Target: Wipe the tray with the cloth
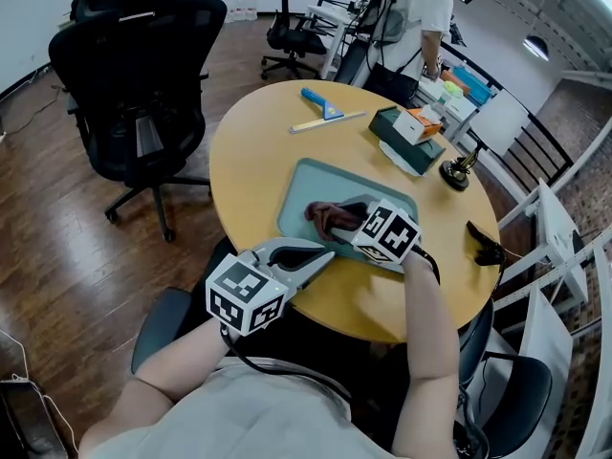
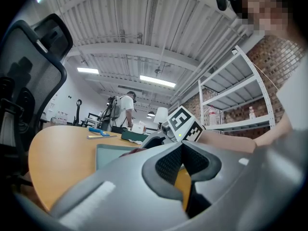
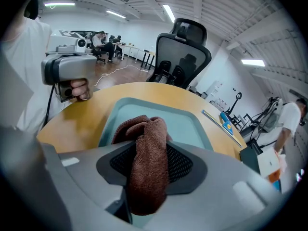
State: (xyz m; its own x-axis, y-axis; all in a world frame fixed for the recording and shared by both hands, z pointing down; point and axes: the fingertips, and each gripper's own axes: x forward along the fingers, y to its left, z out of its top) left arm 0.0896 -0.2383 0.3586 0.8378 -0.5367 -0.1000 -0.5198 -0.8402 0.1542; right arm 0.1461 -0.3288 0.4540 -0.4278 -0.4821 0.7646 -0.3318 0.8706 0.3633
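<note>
The right gripper (image 1: 344,220) has its jaws clamped on the brown cloth (image 1: 325,216) over the tray (image 1: 316,185), while the left gripper (image 1: 323,252), jaws together, sits at the tray's 7 o'clock.

A teal rectangular plastic tray (image 1: 306,185) is lying on the round wooden table (image 1: 253,151), toward its near right side. A brown terry cloth (image 1: 328,216) is resting in the near part of the tray, pinched between the jaws of the right gripper (image 1: 346,220), which is reaching in from the right. The left gripper (image 1: 320,252) is hanging over the table's near edge, just beside the tray's near rim. Behind the tray, a blue-handled flat tool (image 1: 322,104) is lying by the far edge, with a dark green rectangular box (image 1: 406,134) to its right. A black mesh office chair (image 1: 134,75) is standing left of the table.
</note>
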